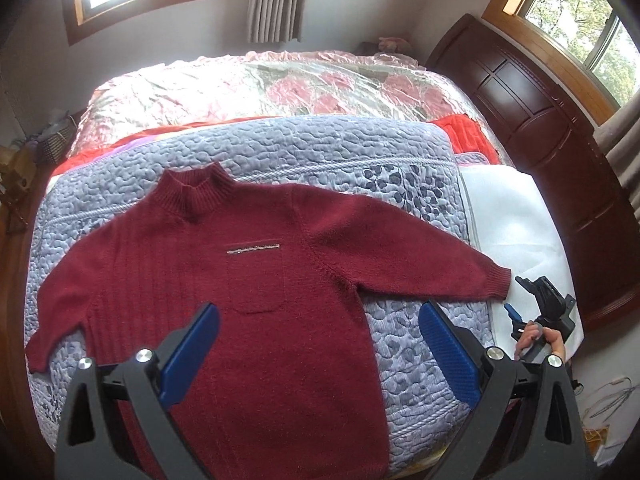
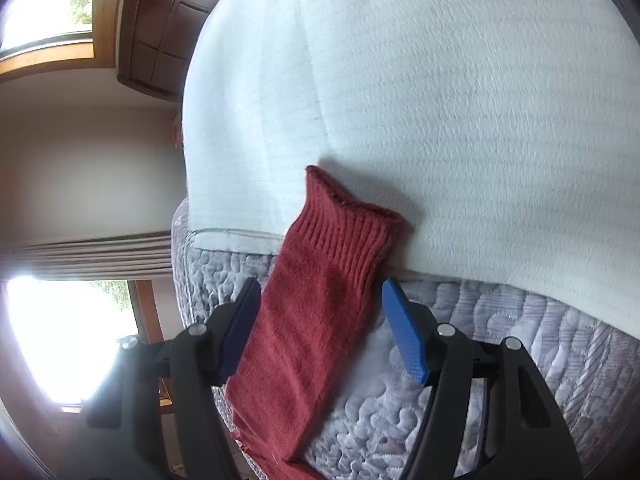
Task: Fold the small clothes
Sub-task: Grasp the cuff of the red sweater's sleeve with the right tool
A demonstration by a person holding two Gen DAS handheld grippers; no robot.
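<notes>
A dark red sweater (image 1: 248, 280) lies flat and face up on a grey quilt (image 1: 320, 152) spread over the bed (image 1: 248, 84), collar (image 1: 196, 192) toward the far side and both sleeves stretched outward. A small chest pocket (image 1: 254, 280) with a silver zip (image 1: 253, 247) sits at its middle.

The left hand-held gripper (image 1: 320, 344) hovers over the sweater's lower body with its jaws spread wide and nothing between them; 1 blue pad (image 1: 192, 356) is above the knit and the other (image 1: 450, 352) above the quilt just beside the sweater's edge.

The right hand-held gripper (image 2: 320, 332) points along the sweater's sleeve (image 2: 316, 320). Its jaws are wide apart, 1 on either side of the sleeve; whether the pads touch the fabric cannot be told, and it has hold of nothing. The ribbed cuff (image 2: 348, 220) reaches past the fingertips onto a white sheet (image 2: 440, 100) that lies beside the quilt. In the left wrist view this gripper shows near the cuff (image 1: 496, 284), gripped by a hand (image 1: 538, 340).

A dark wooden headboard (image 1: 532, 120) stands at the bed's side, with windows (image 1: 580, 12) and curtains (image 1: 276, 0) behind.
</notes>
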